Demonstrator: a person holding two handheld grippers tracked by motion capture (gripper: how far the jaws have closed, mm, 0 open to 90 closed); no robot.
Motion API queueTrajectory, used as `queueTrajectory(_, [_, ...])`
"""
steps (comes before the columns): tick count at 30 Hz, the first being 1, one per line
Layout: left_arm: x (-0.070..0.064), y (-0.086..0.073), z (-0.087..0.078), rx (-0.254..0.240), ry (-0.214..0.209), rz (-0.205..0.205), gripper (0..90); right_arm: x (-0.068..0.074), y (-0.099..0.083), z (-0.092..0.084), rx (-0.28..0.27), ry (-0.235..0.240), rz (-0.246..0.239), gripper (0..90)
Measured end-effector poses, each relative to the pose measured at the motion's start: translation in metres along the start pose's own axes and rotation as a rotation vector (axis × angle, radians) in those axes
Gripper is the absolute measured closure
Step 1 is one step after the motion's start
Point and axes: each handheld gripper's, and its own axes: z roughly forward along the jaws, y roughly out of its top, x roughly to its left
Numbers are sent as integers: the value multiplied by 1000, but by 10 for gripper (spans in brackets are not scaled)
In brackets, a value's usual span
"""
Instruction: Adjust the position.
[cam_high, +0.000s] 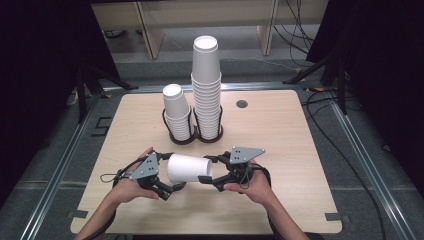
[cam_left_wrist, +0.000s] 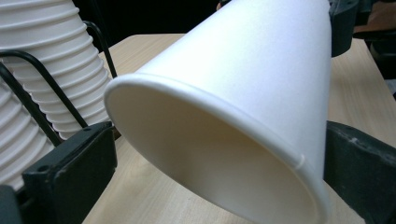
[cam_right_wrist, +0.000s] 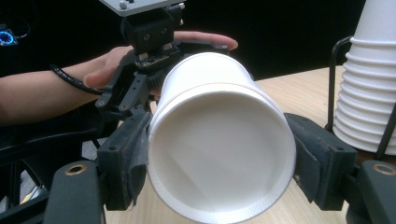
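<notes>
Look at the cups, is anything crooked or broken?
The short stack leans left in its black wire holder, while the tall stack stands straight. The single cup lies sideways in the air between the left tool and right tool. Nothing looks crushed or spilled.

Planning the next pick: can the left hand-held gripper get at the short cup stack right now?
Probably not yet: the left hand-held gripper is at the paper cup. Otherwise the table before the short stack is open.

Two cup stacks (cam_high: 194, 95) are standing in a black wire holder (cam_high: 192, 136). The holder is sitting on the table (cam_high: 280, 130).
</notes>
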Motion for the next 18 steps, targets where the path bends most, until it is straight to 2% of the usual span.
queueTrajectory(1, [0, 0, 0, 1, 2, -2, 0, -1, -1, 1, -18, 7, -3, 277])
queueTrajectory(2, [0, 0, 0, 0, 0, 0, 0, 1, -1, 0, 6, 0, 17, 277])
queueTrajectory(3, [0, 0, 1, -2, 0, -1, 0, -1, -2, 1, -17, 11, 5, 277])
queueTrajectory(4, [0, 0, 1, -5, -1, -4, 0, 0, -2, 0, -5, -1, 14, 277])
queueTrajectory(5, [0, 0, 1, -5, -3, -4, 0, -1, -2, 1, -12, 8, 14, 277])
queueTrajectory(7, [1, 0, 1, -9, -6, -4, 0, -1, -1, -1, -7, -6, -2, 277])
queueTrajectory(8, [1, 0, 1, -9, -10, -4, 0, -2, -1, 0, -18, 4, -9, 277])
queueTrajectory(9, [2, 0, 1, -6, -10, 2, 0, -1, 0, -2, 12, -9, -8, 277])
queueTrajectory(11, [2, 0, 2, -10, -13, -2, 0, -1, 0, -1, 1, -11, -7, 277])
queueTrajectory(18, [2, -2, 3, -35, -37, -8, 0, 0, -1, -2, 14, 2, 4, 277])
